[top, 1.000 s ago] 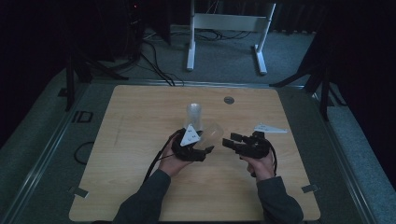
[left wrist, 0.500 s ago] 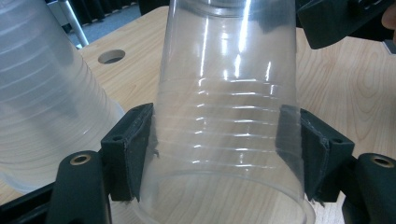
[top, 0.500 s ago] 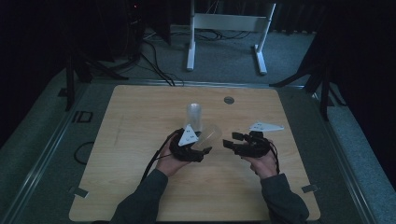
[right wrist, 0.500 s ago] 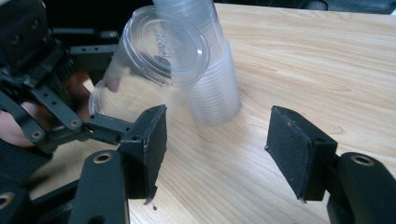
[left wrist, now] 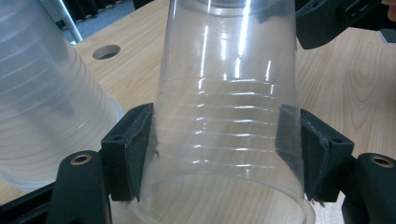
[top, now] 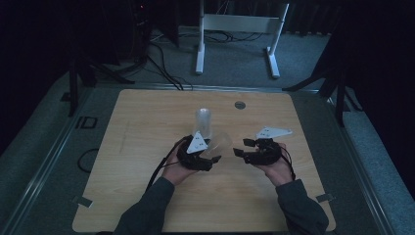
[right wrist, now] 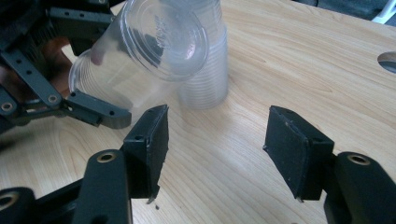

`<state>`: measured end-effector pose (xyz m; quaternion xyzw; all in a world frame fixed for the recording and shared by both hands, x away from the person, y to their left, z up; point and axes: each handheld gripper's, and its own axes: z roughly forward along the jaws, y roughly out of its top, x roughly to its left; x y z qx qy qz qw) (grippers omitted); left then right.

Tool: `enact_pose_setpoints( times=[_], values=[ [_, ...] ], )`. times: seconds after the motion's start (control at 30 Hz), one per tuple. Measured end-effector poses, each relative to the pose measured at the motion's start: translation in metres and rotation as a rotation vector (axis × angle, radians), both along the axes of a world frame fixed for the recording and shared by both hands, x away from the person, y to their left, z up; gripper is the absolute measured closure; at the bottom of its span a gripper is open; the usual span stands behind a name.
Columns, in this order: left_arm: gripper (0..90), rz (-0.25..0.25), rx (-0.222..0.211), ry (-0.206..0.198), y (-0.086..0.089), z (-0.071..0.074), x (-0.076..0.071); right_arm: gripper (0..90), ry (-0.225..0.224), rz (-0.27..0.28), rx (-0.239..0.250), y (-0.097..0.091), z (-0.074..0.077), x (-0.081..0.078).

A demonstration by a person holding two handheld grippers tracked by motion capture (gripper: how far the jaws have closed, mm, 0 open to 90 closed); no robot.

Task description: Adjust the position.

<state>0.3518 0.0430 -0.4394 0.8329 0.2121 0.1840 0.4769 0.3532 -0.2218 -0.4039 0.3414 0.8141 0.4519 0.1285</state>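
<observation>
My left gripper (top: 214,151) is shut on a clear plastic cup (top: 221,142), which it holds tilted just above the wooden table (top: 147,127). In the left gripper view both pads (left wrist: 135,149) press the cup's ribbed wall (left wrist: 224,116) near the rim. A stack of clear cups (top: 203,122) (left wrist: 42,107) stands upside down right behind it. My right gripper (top: 241,147) (right wrist: 217,140) faces the cup's base (right wrist: 163,39) from the right. Its jaws have just been closing, with nothing between them. The left gripper (right wrist: 93,70) appears at that view's upper left.
A round hole (top: 239,105) (left wrist: 106,51) lies in the tabletop near the far edge. Beyond the table stands a white metal frame (top: 235,29), with cables (top: 166,68) on the floor. Bare wood stretches to the left and right of my hands.
The right gripper's jaws have narrowed a little, and it has shifted slightly towards the cup. The left gripper and its cup have stayed put.
</observation>
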Motion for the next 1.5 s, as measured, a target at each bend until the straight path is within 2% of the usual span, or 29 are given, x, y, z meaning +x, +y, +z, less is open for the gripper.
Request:
enact_pose_setpoints(
  times=[0.47, 0.87, 0.93, 1.07, 1.33, 1.5],
  values=[
    [29.5, -0.025, 0.023, 0.010, 0.003, 0.001, 0.000, 41.0, 0.004, 0.051, -0.086, -0.001, 0.007, 0.001],
    [29.6, -0.055, 0.071, 0.004, 0.002, -0.001, -0.002, 42.2, -0.003, 0.122, -0.222, 0.004, 0.014, 0.000],
    [29.6, -0.061, 0.073, 0.006, 0.002, -0.002, -0.002, 42.6, -0.002, 0.128, -0.225, 0.005, 0.015, 0.000],
    [29.6, -0.075, 0.087, 0.006, 0.001, -0.003, -0.003, 43.4, -0.008, 0.159, -0.264, 0.009, 0.016, -0.001],
    [29.6, -0.093, 0.099, 0.016, 0.002, -0.004, -0.003, 43.1, -0.008, 0.194, -0.292, 0.012, 0.018, -0.001],
    [29.6, -0.102, 0.108, 0.016, 0.005, -0.004, -0.002, 42.1, 0.012, 0.229, -0.302, 0.014, 0.021, 0.000]
  ],
)
